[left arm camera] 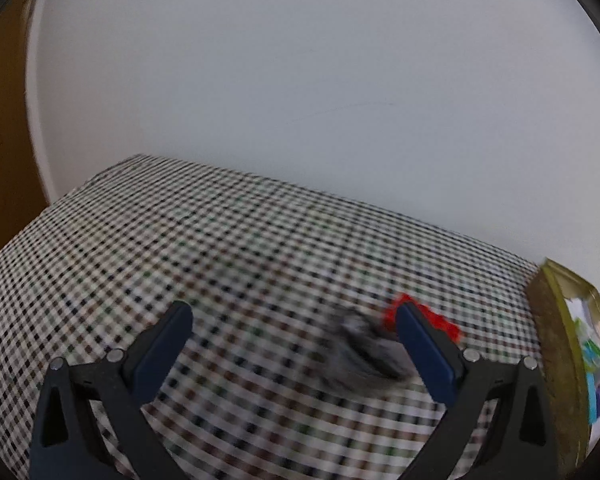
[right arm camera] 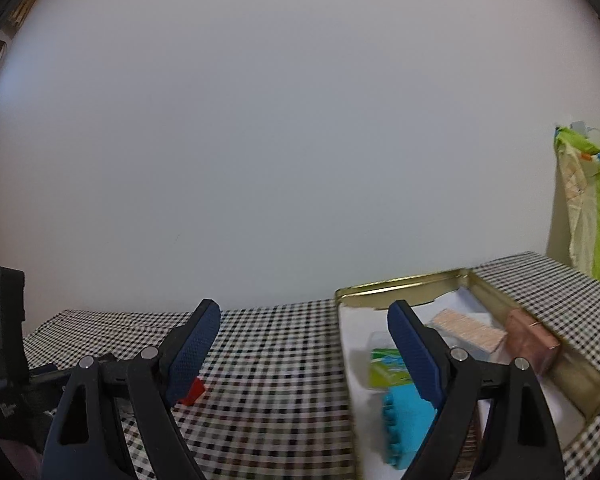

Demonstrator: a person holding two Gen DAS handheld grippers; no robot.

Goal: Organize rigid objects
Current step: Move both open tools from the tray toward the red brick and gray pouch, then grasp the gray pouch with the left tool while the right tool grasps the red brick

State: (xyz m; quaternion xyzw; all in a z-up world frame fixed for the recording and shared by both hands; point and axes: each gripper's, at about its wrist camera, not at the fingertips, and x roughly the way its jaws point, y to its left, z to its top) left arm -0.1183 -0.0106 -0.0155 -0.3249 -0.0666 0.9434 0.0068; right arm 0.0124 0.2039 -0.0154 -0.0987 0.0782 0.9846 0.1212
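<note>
The left gripper (left arm camera: 294,318) stands with its jaws wide apart and holds nothing; it is angled down at the checked tablecloth (left arm camera: 180,240), which suits an approach to the loose items lying there. Just ahead of it, close to its right finger, lies a blurred grey-and-dark object (left arm camera: 366,344) that cannot be identified, and a red toothed piece (left arm camera: 444,322) sits partly hidden behind that same finger. Both are apart from the pads. To the far right of this gripper the gold tin (left arm camera: 548,340) stands at the edge of view, apparently the collecting container. The right gripper (right arm camera: 304,316) is likewise wide open and empty, pointing nearly level over the cloth. Behind its right finger, inside the tin, lie a blue toothed block (right arm camera: 404,424), a green packet (right arm camera: 386,368), a pale ridged bar (right arm camera: 468,330) and a pink box (right arm camera: 530,338). Beside its left finger the red piece remains outside the tin. A dark device with a small screen (right arm camera: 4,320) stands at far left. Nothing blocks the path between the loose items and the tin.
</note>
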